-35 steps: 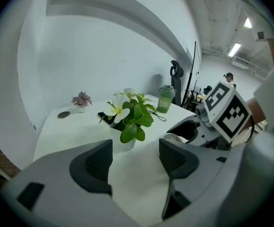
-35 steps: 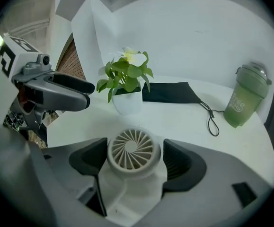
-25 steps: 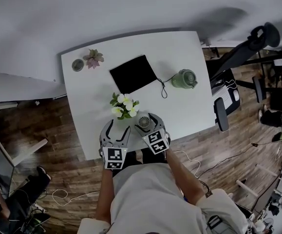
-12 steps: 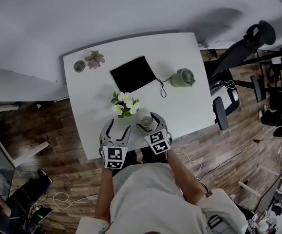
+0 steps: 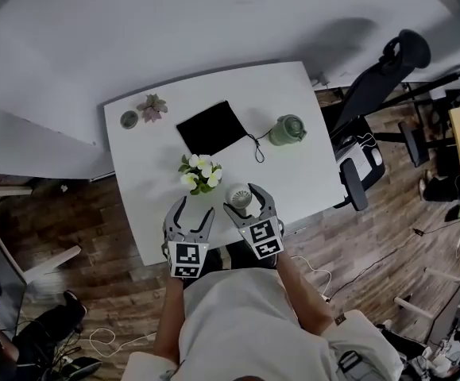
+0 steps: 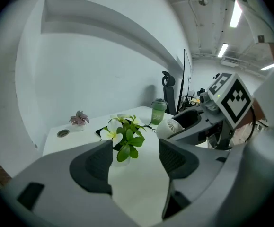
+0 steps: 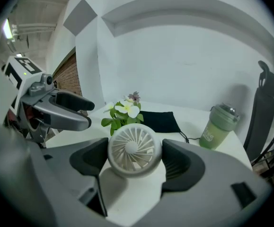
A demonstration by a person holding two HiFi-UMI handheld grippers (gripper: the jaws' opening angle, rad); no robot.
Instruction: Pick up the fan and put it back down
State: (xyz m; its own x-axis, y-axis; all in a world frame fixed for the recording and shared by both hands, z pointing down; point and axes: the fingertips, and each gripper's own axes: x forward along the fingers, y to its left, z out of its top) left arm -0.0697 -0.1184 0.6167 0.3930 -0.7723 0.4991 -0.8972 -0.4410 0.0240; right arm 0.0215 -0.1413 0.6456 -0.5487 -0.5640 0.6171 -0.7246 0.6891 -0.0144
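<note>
A small white round fan (image 7: 134, 148) sits between the jaws of my right gripper (image 7: 134, 163), and both pads touch its sides. Its shadow falls on the white table (image 5: 309, 181) below it. In the head view the fan (image 5: 237, 194) shows near the table's front edge, inside the right gripper (image 5: 244, 201). My left gripper (image 5: 190, 213) hangs open and empty just to its left, over the front edge. From the left gripper view (image 6: 134, 162) the fan (image 6: 169, 126) appears to the right, held in the other gripper.
A pot of white flowers (image 5: 200, 173) stands right behind the grippers. Farther back lie a black pouch (image 5: 212, 127) with a cord, a green tumbler (image 5: 286, 130), a small pink plant (image 5: 152, 105) and a round dish (image 5: 129, 119). An office chair (image 5: 373, 86) stands at the right.
The right gripper with the fan has shifted slightly forward and to the right. The left gripper has hardly moved. The head view itself has shifted.
</note>
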